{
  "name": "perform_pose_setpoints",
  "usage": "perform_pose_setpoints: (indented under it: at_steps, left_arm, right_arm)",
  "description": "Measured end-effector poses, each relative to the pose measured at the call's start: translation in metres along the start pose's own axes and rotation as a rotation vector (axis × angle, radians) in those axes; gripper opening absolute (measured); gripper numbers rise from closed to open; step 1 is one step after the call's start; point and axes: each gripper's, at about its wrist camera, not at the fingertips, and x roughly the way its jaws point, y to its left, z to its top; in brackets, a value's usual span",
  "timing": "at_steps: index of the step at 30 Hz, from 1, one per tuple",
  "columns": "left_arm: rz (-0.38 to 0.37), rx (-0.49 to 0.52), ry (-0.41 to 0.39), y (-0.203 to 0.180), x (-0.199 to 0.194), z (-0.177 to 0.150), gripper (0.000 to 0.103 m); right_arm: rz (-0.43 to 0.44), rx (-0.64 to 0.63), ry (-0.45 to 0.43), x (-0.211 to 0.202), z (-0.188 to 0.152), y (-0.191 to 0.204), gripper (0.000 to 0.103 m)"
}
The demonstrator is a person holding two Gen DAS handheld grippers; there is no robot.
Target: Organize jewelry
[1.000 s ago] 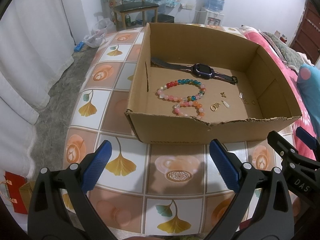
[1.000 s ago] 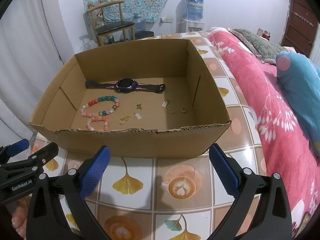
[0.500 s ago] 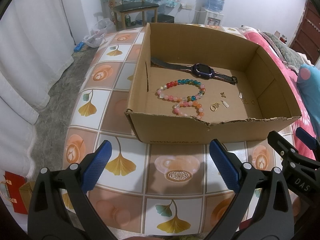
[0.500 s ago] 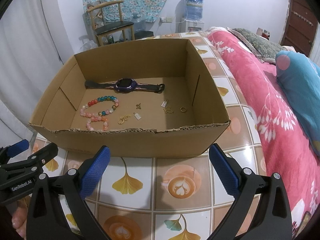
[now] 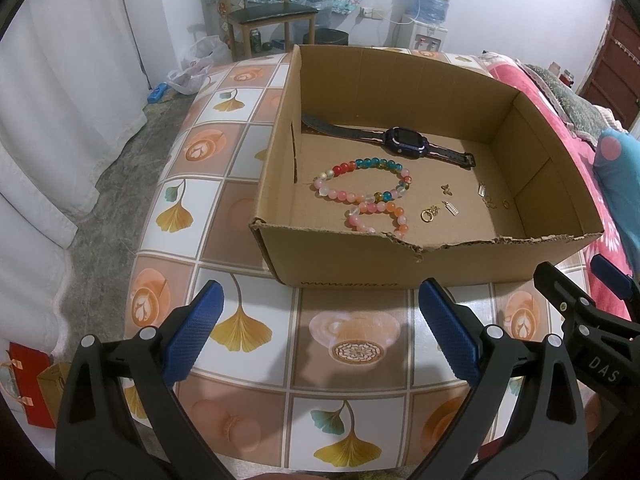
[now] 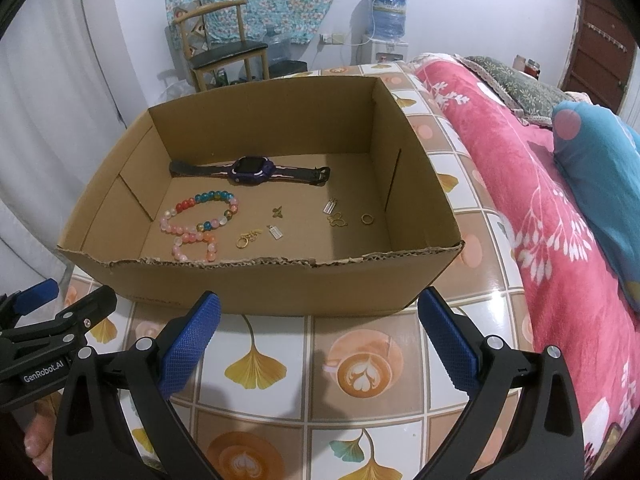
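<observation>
Two handheld grippers hover side by side over a desk (image 5: pixel 240 232) covered in a tile-patterned cloth of yellow leaves and coffee cups. The left gripper (image 5: pixel 320 332) and the right gripper (image 6: pixel 318 330) both have their blue-padded jaws spread wide, holding nothing.

Just beyond them sits an open cardboard box (image 6: pixel 280 284) with a torn front rim. All the jewelry lies on its floor. A dark purple watch (image 6: pixel 252 170) stretches flat along the back. In front of it, toward the left side, lies a multicoloured bead bracelet (image 6: pixel 200 212), touching a smaller pink and orange bead bracelet (image 6: pixel 194 246) nearer the front wall. To the right are scattered small gold pieces (image 6: pixel 304 220): a ring, a butterfly charm and little tags, each apart from the others.

Nothing more appears to wait on the desk outside the box, so the collecting step seems finished, or a sorting step has yet to begin. Any next move would call for reaching over the front wall and narrowing the jaws carefully on one small piece.

Readable writing: "www.anta.cn" on the box front in the left view, "DAS" on the right gripper's body, and "GenRobot.AI" on the left gripper's body.
</observation>
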Motion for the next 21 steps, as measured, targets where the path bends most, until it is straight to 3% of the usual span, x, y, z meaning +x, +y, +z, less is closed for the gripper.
perform_pose_setpoints:
  at_steps: [21]
  left_arm:
    - [-0.003,0.002,-0.001,-0.0042,-0.0010,-0.0004,0.095]
  right_arm:
    - [-0.001,-0.005,0.000,0.0015,0.0019,0.0028,0.096]
